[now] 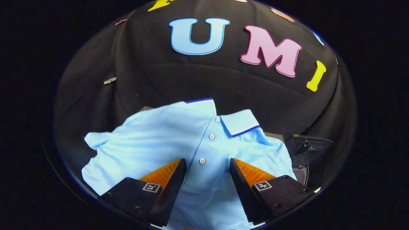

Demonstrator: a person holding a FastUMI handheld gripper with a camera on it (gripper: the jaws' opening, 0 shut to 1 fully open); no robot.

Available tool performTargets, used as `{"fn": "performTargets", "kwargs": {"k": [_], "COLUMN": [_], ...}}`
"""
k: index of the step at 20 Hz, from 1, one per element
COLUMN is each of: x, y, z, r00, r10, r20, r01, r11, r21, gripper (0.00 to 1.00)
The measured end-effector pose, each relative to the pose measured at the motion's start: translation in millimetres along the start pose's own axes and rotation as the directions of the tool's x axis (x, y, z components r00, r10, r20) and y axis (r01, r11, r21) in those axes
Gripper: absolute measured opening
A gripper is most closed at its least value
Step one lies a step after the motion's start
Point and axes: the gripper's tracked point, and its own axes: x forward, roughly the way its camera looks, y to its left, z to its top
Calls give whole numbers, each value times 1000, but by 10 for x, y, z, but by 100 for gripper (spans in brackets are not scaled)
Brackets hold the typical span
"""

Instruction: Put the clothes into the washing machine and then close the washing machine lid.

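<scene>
Hovering over the cloth, the gripper has its two fingers spread wide, pinching nothing. Between them and just ahead lies the light blue polo shirt, front up, with its button placket running up the gap between the fingertips to the white-and-dark-blue-trimmed collar. Beyond the right finger, touching the shirt's edge, sits a dark machine part.
</scene>
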Motion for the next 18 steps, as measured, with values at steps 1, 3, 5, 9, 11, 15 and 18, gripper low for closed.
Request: {"fn": "performTargets", "kwargs": {"k": [1,3,5,9,11,15,18], "x": [7,4,31,-7,27,38,-47], "y": [-1,30,23,20,30,-1,7], "z": [6,1,5,40,37,105,141], "r00": [1000,999,998,998,998,995,988], "r10": [4,38,61,48,26,-14,-35], "r20": [-12,-28,-18,42,58,96,150], "r01": [-4,-38,-61,-46,-23,22,53], "r11": [1000,999,998,998,998,996,992], "r21": [0,32,22,-42,-52,-85,-114], "gripper": [90,90,79,36,28,12,5]}}
